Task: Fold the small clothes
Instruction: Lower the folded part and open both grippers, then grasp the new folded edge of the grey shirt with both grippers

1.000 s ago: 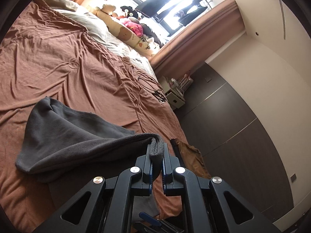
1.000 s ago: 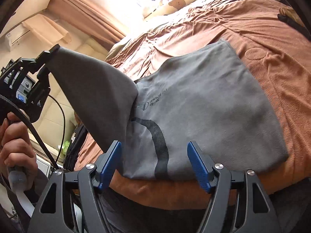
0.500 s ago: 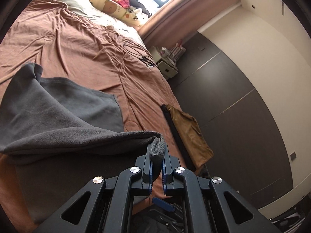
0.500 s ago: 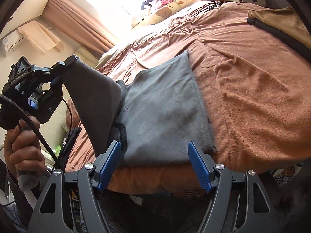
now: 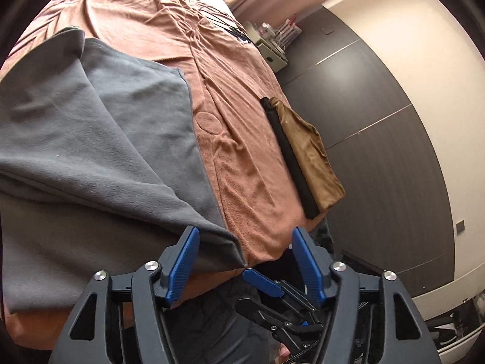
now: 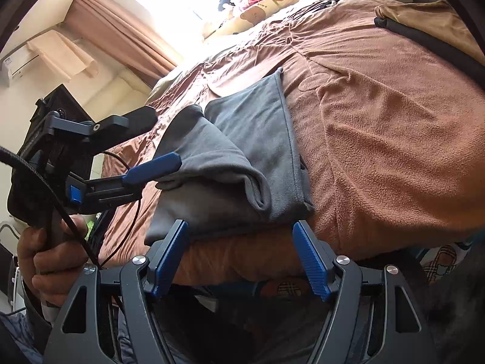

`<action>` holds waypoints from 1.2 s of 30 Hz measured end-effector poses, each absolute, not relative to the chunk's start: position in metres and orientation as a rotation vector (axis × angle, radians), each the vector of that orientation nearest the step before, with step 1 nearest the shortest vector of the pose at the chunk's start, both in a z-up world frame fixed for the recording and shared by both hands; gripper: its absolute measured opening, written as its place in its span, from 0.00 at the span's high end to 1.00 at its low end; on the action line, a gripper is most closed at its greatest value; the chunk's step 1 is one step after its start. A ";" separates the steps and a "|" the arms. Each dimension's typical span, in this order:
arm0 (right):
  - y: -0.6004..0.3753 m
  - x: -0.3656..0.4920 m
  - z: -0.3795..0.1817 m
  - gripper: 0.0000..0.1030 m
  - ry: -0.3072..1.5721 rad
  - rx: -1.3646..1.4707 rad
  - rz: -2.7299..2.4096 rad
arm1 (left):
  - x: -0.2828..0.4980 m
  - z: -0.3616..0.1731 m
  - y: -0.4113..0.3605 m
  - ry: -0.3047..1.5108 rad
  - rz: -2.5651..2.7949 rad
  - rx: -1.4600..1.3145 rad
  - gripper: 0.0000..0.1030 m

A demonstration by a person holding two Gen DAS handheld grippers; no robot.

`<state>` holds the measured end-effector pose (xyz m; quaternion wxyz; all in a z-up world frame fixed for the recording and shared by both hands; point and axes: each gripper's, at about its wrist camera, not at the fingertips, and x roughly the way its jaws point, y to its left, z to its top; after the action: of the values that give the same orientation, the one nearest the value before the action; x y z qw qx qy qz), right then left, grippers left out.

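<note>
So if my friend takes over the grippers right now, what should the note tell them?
Left gripper: jaws have just been opening, letting go of the grey garment's corner; nothing is pinched.
Right gripper: open, empty, at the bed's near edge.
Grey garment lies on the brown bedspread, one side folded over.
A tan and black garment sits at the bed's far edge.
Left: probably smooth this fold, then fold again.

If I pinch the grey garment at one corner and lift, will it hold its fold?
Probably not. The grey garment looks soft and floppy: its folded layer sags into a rounded roll. Its fleecy surface probably grips the brown bedspread, so pushing may bunch it rather than slide.
</note>
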<state>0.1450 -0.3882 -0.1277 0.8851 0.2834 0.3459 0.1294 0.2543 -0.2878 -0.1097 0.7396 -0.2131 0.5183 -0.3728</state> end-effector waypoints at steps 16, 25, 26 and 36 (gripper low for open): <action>-0.376 0.168 -0.123 0.69 0.728 0.454 0.155 | 0.261 -0.133 -0.170 1.105 -0.512 -0.462 0.32; -0.379 0.178 -0.127 0.90 0.764 0.475 0.078 | 0.299 -0.159 -0.131 1.128 -0.408 -0.596 0.17; -0.378 0.178 -0.127 0.90 0.764 0.477 0.077 | 0.304 -0.161 -0.130 1.131 -0.411 -0.616 0.17; -0.385 0.182 -0.132 0.90 0.782 0.501 0.090 | 0.328 -0.172 -0.138 1.146 -0.406 -0.702 0.17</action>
<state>0.1821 -0.3847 -0.1318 0.8931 0.2416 0.3771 0.0432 0.3281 -0.1376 -0.1719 0.7635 -0.3230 0.5271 -0.1868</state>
